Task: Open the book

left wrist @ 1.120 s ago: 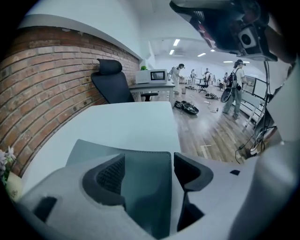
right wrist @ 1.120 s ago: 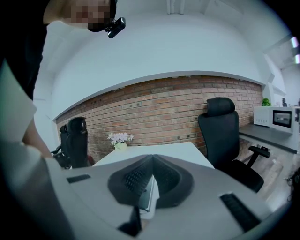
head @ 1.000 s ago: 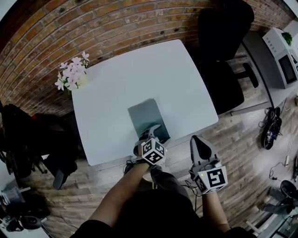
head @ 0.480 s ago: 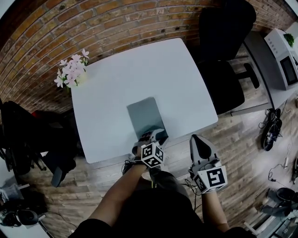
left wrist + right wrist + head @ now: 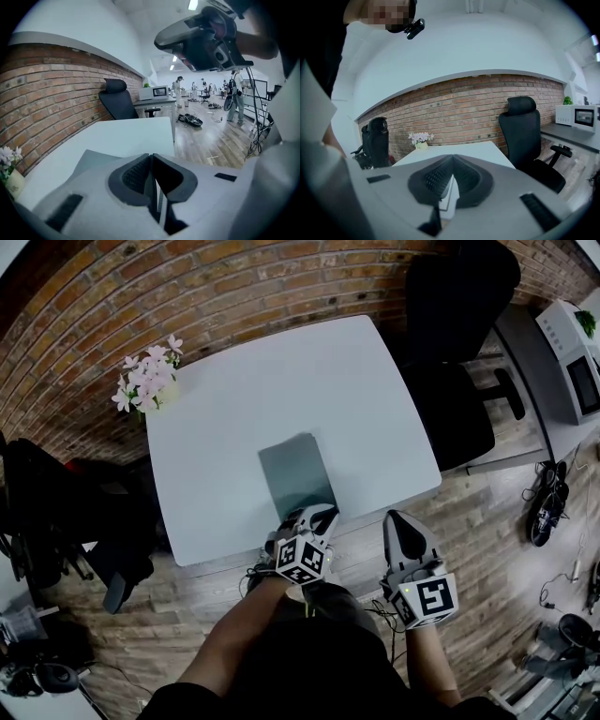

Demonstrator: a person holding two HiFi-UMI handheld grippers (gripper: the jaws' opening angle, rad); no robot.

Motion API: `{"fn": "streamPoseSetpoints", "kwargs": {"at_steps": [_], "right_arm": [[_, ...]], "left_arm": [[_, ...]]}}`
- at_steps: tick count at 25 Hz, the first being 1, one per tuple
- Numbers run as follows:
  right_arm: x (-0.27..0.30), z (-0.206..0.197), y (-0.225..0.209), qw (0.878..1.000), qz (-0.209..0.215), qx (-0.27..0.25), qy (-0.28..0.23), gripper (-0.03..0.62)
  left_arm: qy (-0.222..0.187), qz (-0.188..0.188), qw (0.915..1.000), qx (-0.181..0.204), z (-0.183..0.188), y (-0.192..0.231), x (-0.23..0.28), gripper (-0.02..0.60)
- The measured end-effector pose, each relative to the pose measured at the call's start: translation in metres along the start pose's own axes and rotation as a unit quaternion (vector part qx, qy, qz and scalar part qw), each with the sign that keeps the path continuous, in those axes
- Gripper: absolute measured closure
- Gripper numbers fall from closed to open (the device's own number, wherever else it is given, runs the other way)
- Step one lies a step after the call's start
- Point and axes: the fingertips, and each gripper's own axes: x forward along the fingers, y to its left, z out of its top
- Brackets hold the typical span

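A thin grey book (image 5: 296, 472) lies shut on the white table (image 5: 234, 409), near its front edge. My left gripper (image 5: 322, 514) is at the book's near edge, its jaws closing, tips together. In the left gripper view the jaw tips (image 5: 151, 155) meet with nothing visible between them, and the grey book (image 5: 91, 161) shows just beyond the left jaw. My right gripper (image 5: 401, 529) hangs off the table's front edge, to the right of the book and apart from it. Its jaws (image 5: 452, 157) are shut on nothing.
A small vase of pink flowers (image 5: 145, 382) stands at the table's far left corner. A black office chair (image 5: 455, 343) is at the table's right side, and a microwave (image 5: 586, 376) sits on a side desk beyond it. A brick wall runs behind the table.
The left gripper's jaws have gone from wide open to together at the book's near edge, and that gripper has lifted a little. The right gripper has not moved.
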Motion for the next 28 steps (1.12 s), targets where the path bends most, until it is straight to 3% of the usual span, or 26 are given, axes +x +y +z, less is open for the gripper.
{"fn": "streamPoseSetpoints", "kwargs": {"at_steps": [7,14,28], "right_arm": [[0.010,0.006,0.010,1.000,0.014,0.010,-0.005,0.582],[0.018,0.009,0.020,1.000,0.028,0.006,-0.004,0.582],[0.041,0.004,0.056,0.997,0.077,-0.026,0.019,0.582]], "left_arm": [[-0.048,0.037,0.9968,-0.053,0.019,0.018,-0.030,0.545],[-0.110,0.076,0.9826,-0.129,0.034,0.041,-0.074,0.546],[-0.141,0.152,0.9593,-0.192,0.010,0.059,-0.164,0.546]]}}
